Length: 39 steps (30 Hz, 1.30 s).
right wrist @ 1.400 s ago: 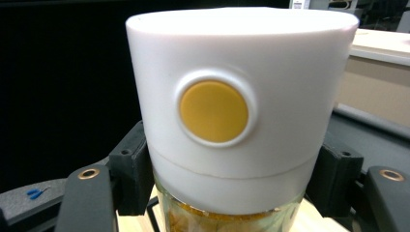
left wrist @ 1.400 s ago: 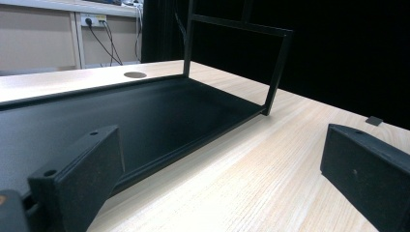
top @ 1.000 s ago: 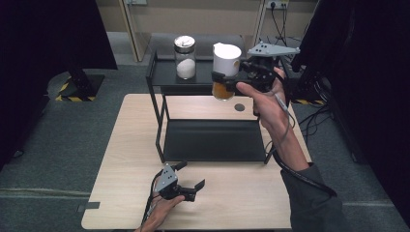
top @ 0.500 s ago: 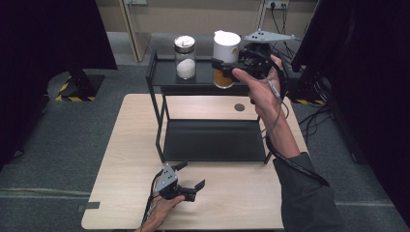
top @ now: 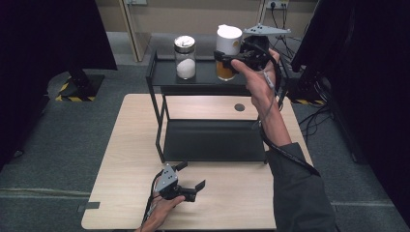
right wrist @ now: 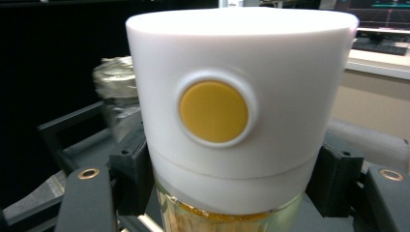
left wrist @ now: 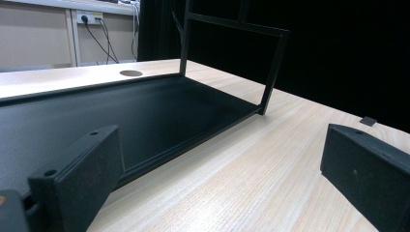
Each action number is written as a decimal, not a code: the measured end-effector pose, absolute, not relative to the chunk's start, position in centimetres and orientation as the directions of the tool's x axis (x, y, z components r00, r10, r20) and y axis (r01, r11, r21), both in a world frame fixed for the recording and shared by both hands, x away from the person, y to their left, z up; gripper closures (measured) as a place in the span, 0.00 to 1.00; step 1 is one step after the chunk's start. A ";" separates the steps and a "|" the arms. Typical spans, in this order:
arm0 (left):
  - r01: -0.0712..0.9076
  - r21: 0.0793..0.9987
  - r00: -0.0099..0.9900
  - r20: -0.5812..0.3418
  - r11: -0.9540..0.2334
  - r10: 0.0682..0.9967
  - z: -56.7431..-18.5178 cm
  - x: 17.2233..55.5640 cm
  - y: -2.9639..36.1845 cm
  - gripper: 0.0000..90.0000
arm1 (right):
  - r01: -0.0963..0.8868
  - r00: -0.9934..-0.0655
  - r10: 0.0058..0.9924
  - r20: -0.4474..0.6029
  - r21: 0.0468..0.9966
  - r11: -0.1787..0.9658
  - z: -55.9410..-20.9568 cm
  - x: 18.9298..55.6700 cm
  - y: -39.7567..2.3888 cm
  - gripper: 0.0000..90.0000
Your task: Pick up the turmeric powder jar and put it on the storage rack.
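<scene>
A lab or test room set up for recording, not a home.

You stand at a light wooden desk point(top: 125, 159) on grey carpet point(top: 58, 145), with black curtains point(top: 43, 38) on both sides. Behind the desk you see wall sockets point(top: 273, 5) with cables point(top: 285, 19), a stand base with yellow-black hazard tape point(top: 72, 89), and a black metal rack point(top: 212, 140) on the desk.

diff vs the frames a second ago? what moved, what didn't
The right gripper, shut on the white-lidded jar, carried it up and away over the rack's top shelf, toward the salt jar. The left gripper stayed open on the table.
</scene>
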<state>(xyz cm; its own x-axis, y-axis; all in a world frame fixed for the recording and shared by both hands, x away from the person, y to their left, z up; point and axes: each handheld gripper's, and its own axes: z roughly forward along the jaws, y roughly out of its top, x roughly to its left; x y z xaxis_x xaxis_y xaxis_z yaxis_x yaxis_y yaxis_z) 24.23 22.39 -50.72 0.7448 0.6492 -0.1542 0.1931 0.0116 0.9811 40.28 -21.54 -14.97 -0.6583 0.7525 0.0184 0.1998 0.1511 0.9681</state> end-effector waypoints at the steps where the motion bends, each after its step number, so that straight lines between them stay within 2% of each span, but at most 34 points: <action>1: 0.195 0.981 0.744 -0.156 0.012 0.649 -50.7 24.2 22.4 0.01 | 0.201 -0.655 0.756 0.019 0.968 0.150 -15.0 40.4 -21.5 0.35; 16: 0.193 0.981 0.747 -0.156 0.014 0.647 -50.7 24.2 22.4 0.01 | 0.213 -0.607 0.794 0.023 0.968 0.134 -15.9 41.6 -20.7 0.35; 39: 0.195 0.981 0.748 -0.158 0.015 0.645 -50.7 24.2 22.4 0.01 | 0.214 -0.592 0.806 0.024 0.969 0.127 -16.9 42.3 -20.1 0.35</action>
